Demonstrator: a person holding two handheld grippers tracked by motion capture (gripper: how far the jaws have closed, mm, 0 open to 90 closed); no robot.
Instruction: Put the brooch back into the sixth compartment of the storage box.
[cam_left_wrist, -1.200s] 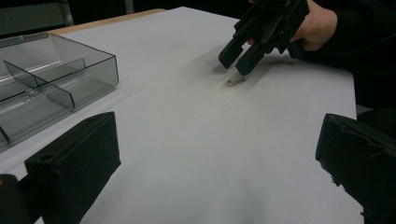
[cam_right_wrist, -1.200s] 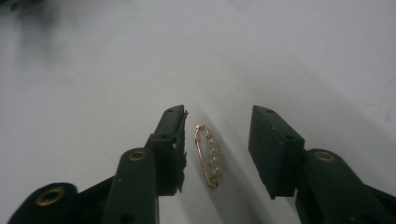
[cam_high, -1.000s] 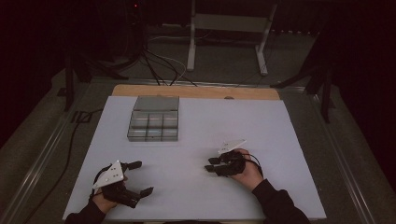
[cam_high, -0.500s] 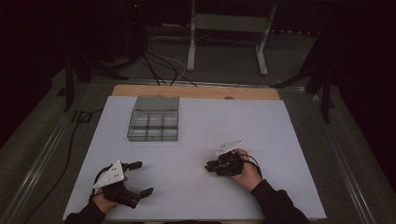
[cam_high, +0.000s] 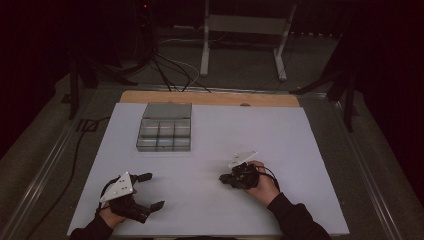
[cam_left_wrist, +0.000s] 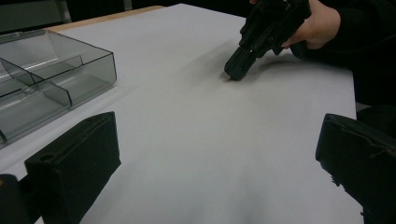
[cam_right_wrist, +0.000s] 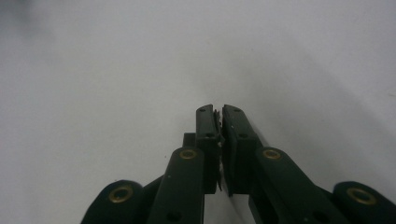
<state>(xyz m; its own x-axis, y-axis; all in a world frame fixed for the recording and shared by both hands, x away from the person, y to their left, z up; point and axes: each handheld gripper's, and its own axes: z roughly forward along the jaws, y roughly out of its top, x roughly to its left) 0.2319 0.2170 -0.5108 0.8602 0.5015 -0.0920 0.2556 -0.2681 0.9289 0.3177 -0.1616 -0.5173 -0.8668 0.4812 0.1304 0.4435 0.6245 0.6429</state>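
My right gripper rests low on the white sheet, right of centre, pointing left. Its jaws have just been closing and now stand shut. A thin grey sliver shows between the pads; I cannot tell what it is. From the left gripper view, the right gripper's tip touches the sheet, with a tiny brownish speck beside it. My left gripper lies near the front left, its jaws wide apart with nothing between them.
A clear plastic box with several compartments sits at the back left of the sheet, and its wall shows in the left gripper view. A wooden edge runs behind the sheet. Cables and a metal stand lie beyond the table.
The right gripper's jaws have drawn together. Both hands have stayed where they were.
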